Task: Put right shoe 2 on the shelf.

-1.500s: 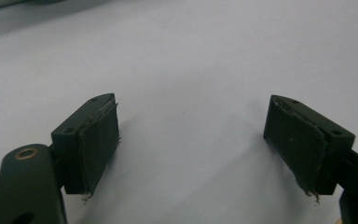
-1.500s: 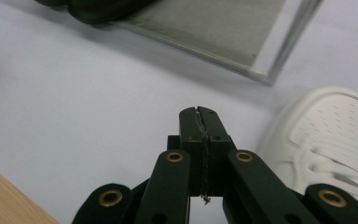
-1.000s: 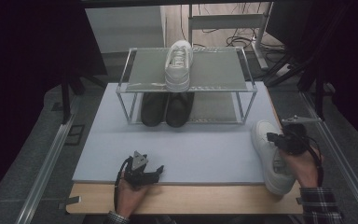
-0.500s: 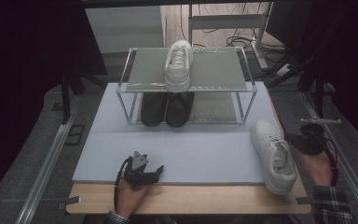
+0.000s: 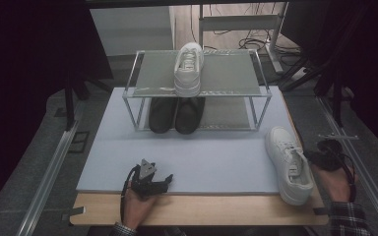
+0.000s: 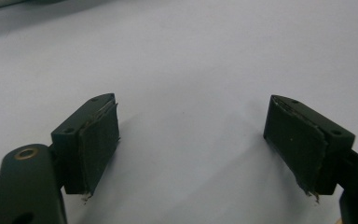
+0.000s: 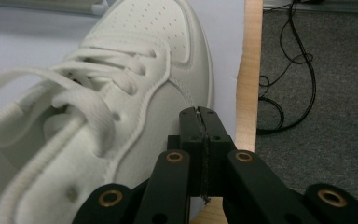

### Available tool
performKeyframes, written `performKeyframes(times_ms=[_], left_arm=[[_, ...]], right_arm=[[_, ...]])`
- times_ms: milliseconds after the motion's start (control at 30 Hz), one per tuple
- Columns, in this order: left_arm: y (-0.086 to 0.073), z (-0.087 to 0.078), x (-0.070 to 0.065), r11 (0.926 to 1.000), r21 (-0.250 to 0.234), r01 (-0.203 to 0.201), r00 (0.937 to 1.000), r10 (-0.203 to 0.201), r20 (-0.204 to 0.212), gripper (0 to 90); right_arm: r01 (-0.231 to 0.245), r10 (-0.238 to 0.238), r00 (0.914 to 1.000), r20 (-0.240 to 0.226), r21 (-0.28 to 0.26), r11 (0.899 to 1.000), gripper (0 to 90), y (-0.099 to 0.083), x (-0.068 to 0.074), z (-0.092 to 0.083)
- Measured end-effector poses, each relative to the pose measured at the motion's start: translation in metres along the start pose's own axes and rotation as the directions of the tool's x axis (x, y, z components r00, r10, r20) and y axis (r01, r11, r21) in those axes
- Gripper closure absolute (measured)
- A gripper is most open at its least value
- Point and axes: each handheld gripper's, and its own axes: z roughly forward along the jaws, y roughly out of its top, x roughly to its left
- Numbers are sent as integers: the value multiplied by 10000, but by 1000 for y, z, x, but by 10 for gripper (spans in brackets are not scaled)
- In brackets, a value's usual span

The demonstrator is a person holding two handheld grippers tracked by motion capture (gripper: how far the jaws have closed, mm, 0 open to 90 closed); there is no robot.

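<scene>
A white sneaker (image 5: 289, 164) lies on the pale mat (image 5: 202, 157) at the right, toe pointing away from me. My right gripper (image 5: 322, 156) sits just off the sneaker's right side, over the table's edge. In the right gripper view, the right gripper (image 7: 199, 113) is shut and empty, tips close to the sneaker's (image 7: 121, 107) side wall. My left gripper (image 5: 150, 178) rests near the mat's front edge. In the left gripper view, the left gripper (image 6: 192, 102) is open above bare mat.
A metal two-shelf rack (image 5: 256, 93) stands at the back of the mat, with a second white sneaker (image 5: 188, 68) on top and a pair of black shoes (image 5: 176, 114) below. A wooden table edge (image 5: 202, 209) runs along the front. Cables (image 7: 289, 84) lie on the floor at the right.
My right hand has moved rightward and down, from above the sneaker on the mat to beside its right side. The left gripper and the sneaker have stayed put.
</scene>
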Motion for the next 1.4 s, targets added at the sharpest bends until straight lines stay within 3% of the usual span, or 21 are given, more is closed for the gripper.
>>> performKeyframes(times_ms=[367, 633, 900, 1400], left_arm=[[0, 0, 0, 10000, -4, 6, 10000, -6, -4, 177], [0, 0, 0, 10000, -1, 5, 10000, -5, -6, 177], [0, 0, 0, 10000, -1, 8, 10000, -8, -3, 177], [0, 0, 0, 10000, 0, 3, 10000, -3, -3, 177]], right_arm=[[-283, 284, 9995, -112, 86, 9996, 898, -10, 0, 2], [-261, 262, 9981, -566, 35, 9997, 898, -9, 10, 6], [21, -16, 9956, -932, 52, 10000, 898, -5, 29, 13], [854, -822, 9845, -1552, 142, 9962, 898, 2, 80, 25]])
